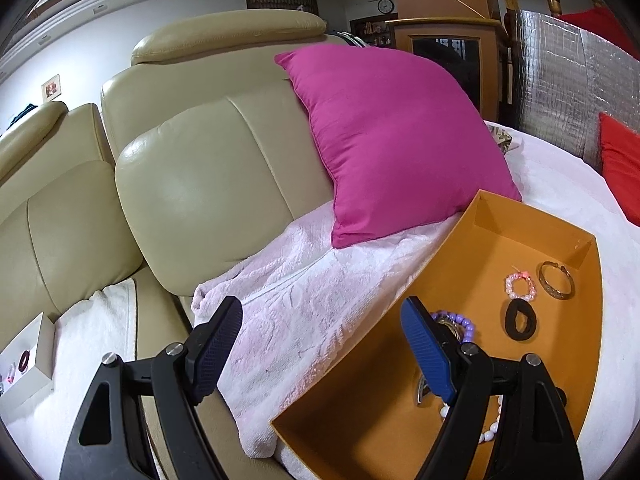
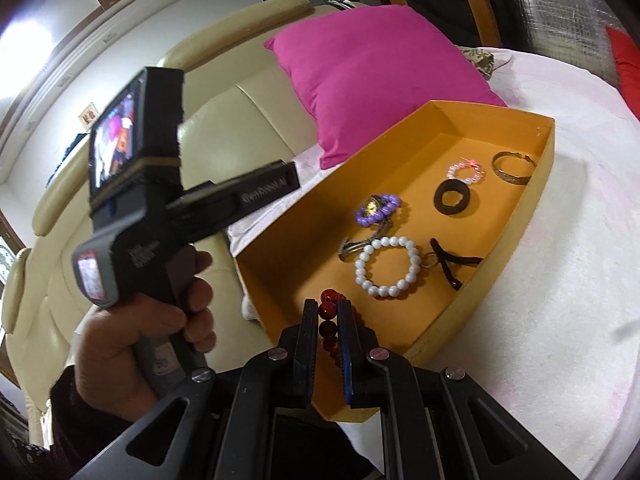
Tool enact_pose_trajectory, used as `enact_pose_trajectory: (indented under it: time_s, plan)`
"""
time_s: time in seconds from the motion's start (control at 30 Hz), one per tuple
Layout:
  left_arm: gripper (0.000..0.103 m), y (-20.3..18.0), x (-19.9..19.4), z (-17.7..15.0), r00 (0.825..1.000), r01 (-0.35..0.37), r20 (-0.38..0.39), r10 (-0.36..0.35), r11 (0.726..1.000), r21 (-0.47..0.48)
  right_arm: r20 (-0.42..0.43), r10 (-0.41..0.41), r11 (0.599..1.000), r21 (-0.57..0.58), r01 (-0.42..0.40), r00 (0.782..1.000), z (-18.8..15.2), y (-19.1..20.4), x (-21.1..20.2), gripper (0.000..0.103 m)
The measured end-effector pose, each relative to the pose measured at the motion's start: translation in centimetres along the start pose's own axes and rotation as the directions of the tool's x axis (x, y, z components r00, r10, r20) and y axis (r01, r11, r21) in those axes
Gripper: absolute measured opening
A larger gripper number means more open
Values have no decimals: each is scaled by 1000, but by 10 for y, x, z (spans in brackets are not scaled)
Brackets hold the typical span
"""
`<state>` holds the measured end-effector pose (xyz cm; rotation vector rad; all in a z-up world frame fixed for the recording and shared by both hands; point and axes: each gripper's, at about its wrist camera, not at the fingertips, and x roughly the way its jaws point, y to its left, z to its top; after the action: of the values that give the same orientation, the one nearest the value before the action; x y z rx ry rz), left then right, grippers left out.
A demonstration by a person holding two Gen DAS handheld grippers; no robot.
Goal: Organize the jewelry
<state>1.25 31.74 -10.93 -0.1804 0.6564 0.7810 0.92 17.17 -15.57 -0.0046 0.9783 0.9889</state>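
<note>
An orange box (image 2: pixel 532 208) lies on a white-pink towel and also shows in the left wrist view (image 1: pixel 360 420). It holds a white pearl bracelet (image 2: pixel 387 266), a purple bead bracelet (image 2: pixel 378 209), a black hair tie (image 2: pixel 456 197), a pink bead bracelet (image 2: pixel 467 172) and a gold bangle (image 2: pixel 514 169). My right gripper (image 2: pixel 329 312) is shut on a dark red bead bracelet (image 2: pixel 329 314) over the box's near end. My left gripper (image 1: pixel 324 344) is open and empty, its right finger over the box's left wall.
A magenta cushion (image 1: pixel 396 140) leans on the beige leather sofa (image 1: pixel 208 184) behind the box. A white box (image 1: pixel 24 364) with small jewelry sits at the far left. A red cushion (image 1: pixel 620 168) lies at the right. The person's hand holds the left gripper's handle (image 2: pixel 160 280).
</note>
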Motion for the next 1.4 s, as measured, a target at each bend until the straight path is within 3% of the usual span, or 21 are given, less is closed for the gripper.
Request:
enact_pose_trajectory:
  time_s: [0.43,0.77,0.87,1.0,1.1,1.27,1.4]
  plan:
    - [88,2,-5,5,999,1,45,0,1000,-13,11,-99,994,48,99,995,-4,-10,6,12]
    - [89,1,-30,6,998,-9,59,9,1000,5,7,-198,979,54,198,980,4,-7,-18,14]
    - [89,-1,-51,8,993,-19,117,14,999,48,12,-229,971,71,227,973,12,-6,-30,24]
    - [89,-3,-82,17,986,-23,168,4,993,112,61,-242,966,105,235,968,23,-3,-51,65]
    - [89,4,-104,24,985,38,166,-54,995,97,96,-290,955,94,281,952,30,5,-67,65]
    - [89,18,-127,29,984,72,155,-83,994,77,121,-371,928,79,364,921,43,18,-92,65]
    - [89,30,-137,27,985,80,149,-89,995,64,166,-399,917,77,391,902,47,32,-110,73]
